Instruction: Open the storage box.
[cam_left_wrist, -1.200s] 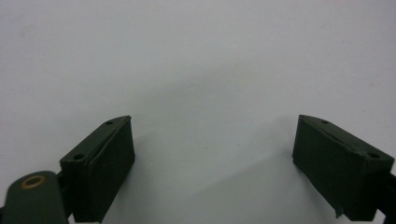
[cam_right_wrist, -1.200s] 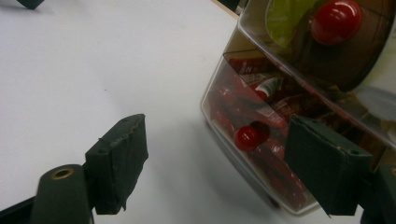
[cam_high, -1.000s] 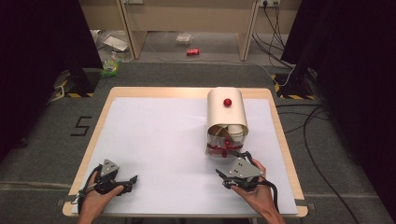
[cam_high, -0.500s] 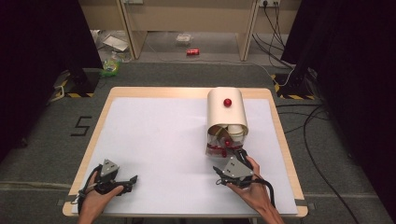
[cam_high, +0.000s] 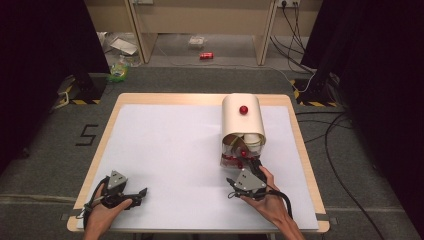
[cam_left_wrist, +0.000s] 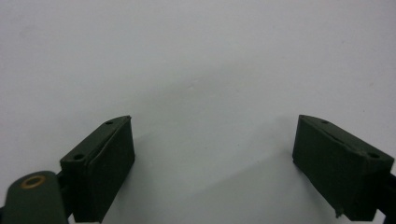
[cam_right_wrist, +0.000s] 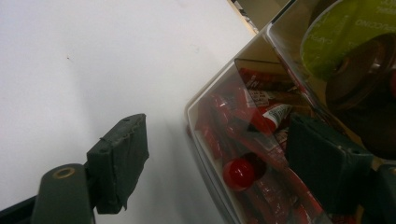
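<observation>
A cream round-topped box (cam_high: 242, 122) with a red knob (cam_high: 243, 109) on top lies on the white table (cam_high: 170, 150), right of centre. Its near end stands open and shows red packets and a white cup. My right gripper (cam_high: 251, 165) is at that opening, open. In the right gripper view the jaws (cam_right_wrist: 219, 133) straddle the clear lid's edge (cam_right_wrist: 205, 126), and a small red knob (cam_right_wrist: 240, 173) lies between them, untouched. My left gripper (cam_high: 141, 195) rests at the table's near left corner, open over bare white surface (cam_left_wrist: 215, 123).
A green-labelled roll (cam_right_wrist: 345, 42) sits deeper in the box. On the floor beyond the table lie a red can (cam_high: 206, 55) and a green bag (cam_high: 119, 70). Cables (cam_high: 335, 135) run along the right side. A "5" mark (cam_high: 86, 135) is on the floor at the left.
My right gripper has shifted a little left and forward, closer to the box's open end. The left gripper has stayed put.
</observation>
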